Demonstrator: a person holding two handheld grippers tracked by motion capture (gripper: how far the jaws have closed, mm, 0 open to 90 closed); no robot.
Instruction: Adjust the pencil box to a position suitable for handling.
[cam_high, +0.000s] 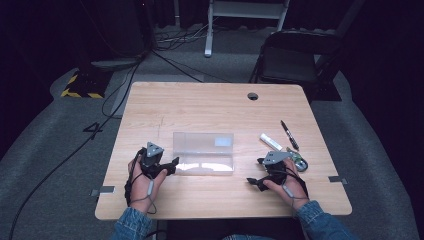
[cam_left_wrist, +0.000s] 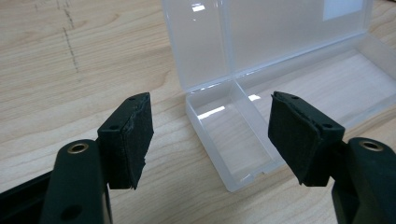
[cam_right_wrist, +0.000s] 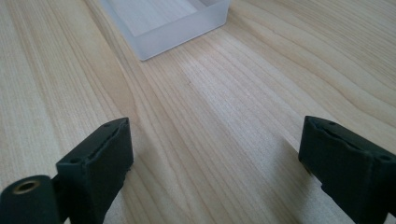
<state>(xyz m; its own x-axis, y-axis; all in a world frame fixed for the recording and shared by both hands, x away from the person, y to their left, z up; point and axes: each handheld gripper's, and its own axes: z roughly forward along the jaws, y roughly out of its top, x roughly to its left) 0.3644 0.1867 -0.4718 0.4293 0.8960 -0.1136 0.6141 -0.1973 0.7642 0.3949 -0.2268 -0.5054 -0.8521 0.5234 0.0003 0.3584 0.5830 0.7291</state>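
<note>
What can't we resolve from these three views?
- Green item by the right gripper, high view: too small, partly behind the gripper; identity unclear.
- Label on the box lid, left gripper view: cut by the top edge, no readable text.
- Clear plastic box, right gripper view: cut off by the top edge.
- White item near the black marker: too small to identify.

A light wooden table (cam_high: 200, 107) stood on grey carpet, with a round cable hole (cam_high: 252, 96) near its far edge; a clear plastic box (cam_high: 204, 152) lay open at its middle, lid raised; to the right lay a white tube (cam_high: 270, 141), a black marker (cam_high: 289, 134) and a small greenish item (cam_high: 299, 161), too small to identify.
</note>
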